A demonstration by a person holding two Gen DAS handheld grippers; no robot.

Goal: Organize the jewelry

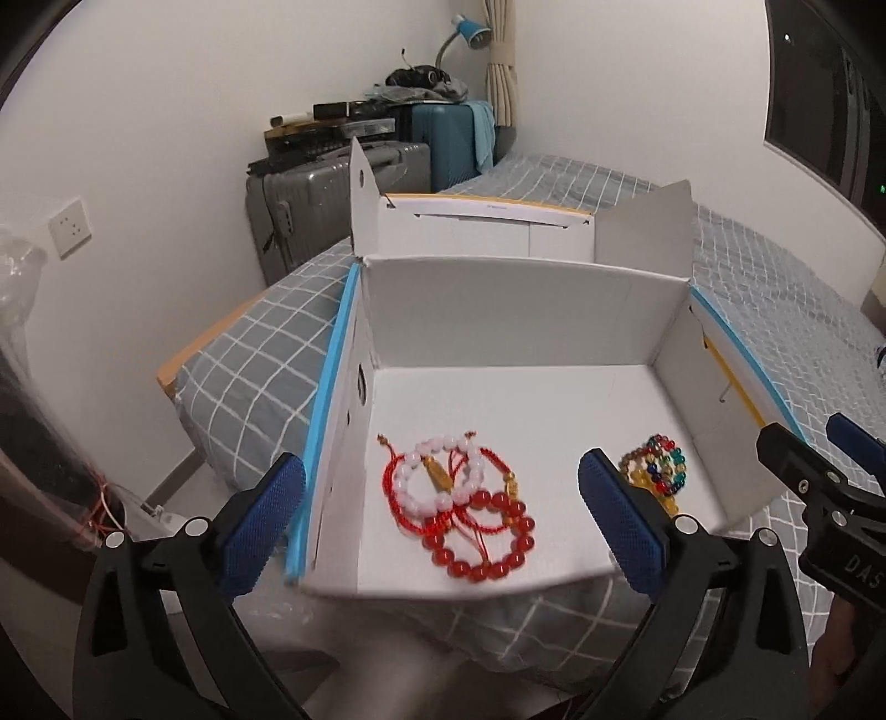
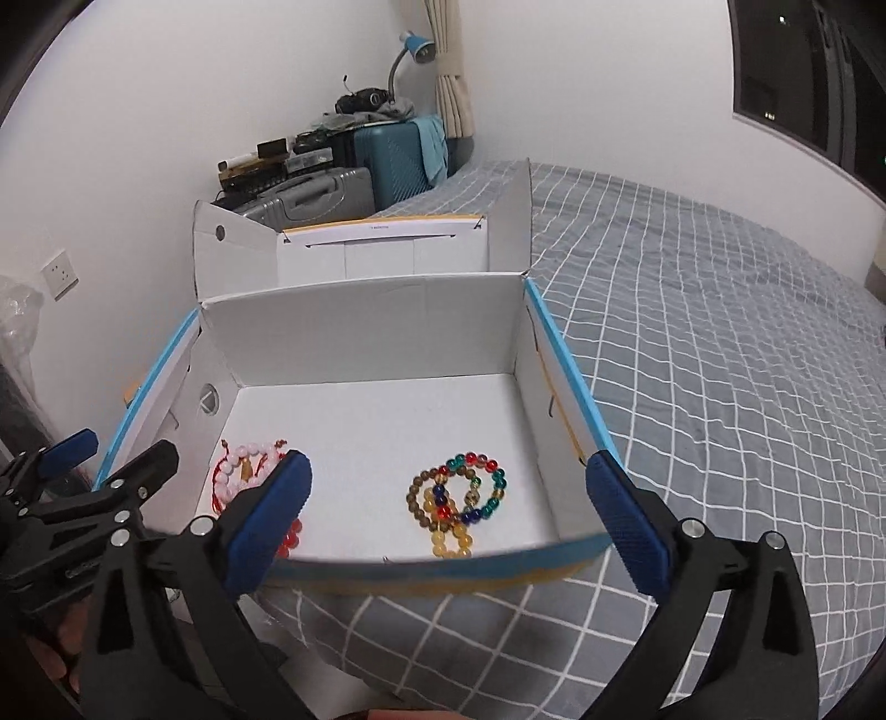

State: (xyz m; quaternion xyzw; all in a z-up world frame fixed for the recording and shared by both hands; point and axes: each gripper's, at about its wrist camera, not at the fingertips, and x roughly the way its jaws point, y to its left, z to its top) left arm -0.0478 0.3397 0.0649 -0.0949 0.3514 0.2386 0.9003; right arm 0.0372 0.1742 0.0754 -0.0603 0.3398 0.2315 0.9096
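Observation:
A white cardboard box (image 1: 515, 310) with blue edges sits open on the bed; it also shows in the right wrist view (image 2: 360, 332). Inside at the left lie a red bead bracelet (image 1: 487, 531), a pink-white bead bracelet (image 1: 437, 476) and red cord pieces, tangled together (image 2: 243, 465). At the right lie multicolour and yellow bead bracelets (image 1: 659, 465) (image 2: 459, 498). My left gripper (image 1: 443, 520) is open and empty, held at the box's near left corner. My right gripper (image 2: 451, 520) is open and empty, at the near edge over the multicolour beads.
The bed has a grey checked cover (image 2: 720, 332). The box lid (image 1: 498, 221) stands open behind. Grey (image 1: 299, 205) and teal (image 1: 443, 144) suitcases with clutter and a blue lamp (image 1: 470, 33) stand against the far wall. A window (image 2: 803, 83) is at the right.

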